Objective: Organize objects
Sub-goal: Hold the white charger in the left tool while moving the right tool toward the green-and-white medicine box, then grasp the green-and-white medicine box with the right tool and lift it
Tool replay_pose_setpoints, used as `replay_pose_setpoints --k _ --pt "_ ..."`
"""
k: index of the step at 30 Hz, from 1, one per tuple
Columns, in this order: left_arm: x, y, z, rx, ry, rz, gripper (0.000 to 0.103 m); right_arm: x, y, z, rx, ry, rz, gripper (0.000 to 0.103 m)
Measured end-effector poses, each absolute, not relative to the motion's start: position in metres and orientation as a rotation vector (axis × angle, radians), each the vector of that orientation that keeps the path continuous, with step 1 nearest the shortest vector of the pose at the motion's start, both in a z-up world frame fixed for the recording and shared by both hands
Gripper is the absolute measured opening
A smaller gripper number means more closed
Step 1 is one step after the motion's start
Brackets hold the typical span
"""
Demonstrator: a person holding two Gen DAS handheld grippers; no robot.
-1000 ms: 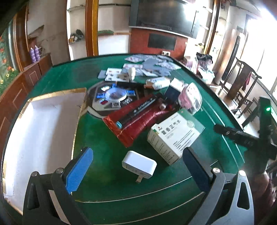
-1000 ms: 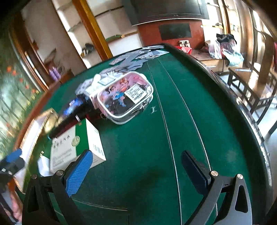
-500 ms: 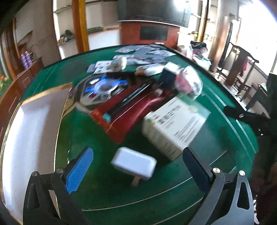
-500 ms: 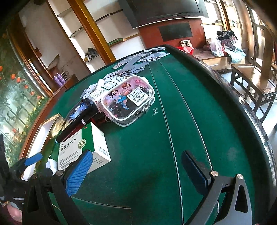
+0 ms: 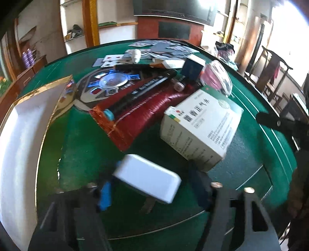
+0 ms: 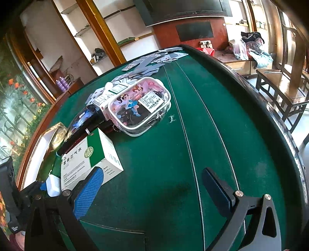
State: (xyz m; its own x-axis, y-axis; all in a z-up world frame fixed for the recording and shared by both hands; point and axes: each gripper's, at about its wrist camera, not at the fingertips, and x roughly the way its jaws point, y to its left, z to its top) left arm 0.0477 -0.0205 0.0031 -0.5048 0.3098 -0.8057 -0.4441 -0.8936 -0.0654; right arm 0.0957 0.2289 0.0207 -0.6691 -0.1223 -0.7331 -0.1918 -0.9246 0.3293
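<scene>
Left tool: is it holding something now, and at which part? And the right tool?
The left tool is closing around the white charger, at its two short ends; firm contact cannot be told. The right tool holds nothing.

- Dark wooden chair (image 6: 280, 90) stands beside the green table.
- Two purple bottles (image 6: 62, 85) sit on a wooden cabinet.
- Black screen (image 6: 183, 9) hangs on the wall.
- Clothes pile (image 6: 255, 48) lies on a low bench.
</scene>
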Motion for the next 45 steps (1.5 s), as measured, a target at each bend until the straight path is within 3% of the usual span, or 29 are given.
replay_pose_setpoints --k 1,13,19,22,26,30,35,45 --pt "0.047 -0.024 0.004 -1.238 0.180 2.393 0.053 0.095 0.229 0.020 -1.266 0.596 2.768 0.103" --pt "0.063 -0.071 0.031 -1.168 -0.143 2.391 0.053 0.094 0.219 0.021 -1.286 0.509 2.768 0.103" --pt "0.090 -0.083 0.050 -1.087 -0.197 2.354 0.053 0.089 0.173 0.038 -1.331 0.204 2.890 0.103" --pt "0.100 -0.088 0.059 -1.035 -0.192 2.362 0.053 0.072 0.158 0.037 -1.468 0.263 2.827 0.103" --pt "0.105 -0.099 0.062 -0.999 -0.186 2.373 0.053 0.076 0.153 0.046 -1.491 0.483 2.805 0.103" --pt "0.100 -0.110 0.056 -1.009 -0.224 2.363 0.053 0.072 0.130 0.082 -1.324 0.435 2.924 0.103" --pt "0.102 -0.119 0.052 -1.021 -0.264 2.363 0.053 0.006 0.099 0.076 -1.673 0.756 2.991 0.103" --pt "0.106 -0.126 0.053 -1.013 -0.285 2.364 0.053 -0.048 0.065 0.026 -2.049 0.649 2.684 0.103"
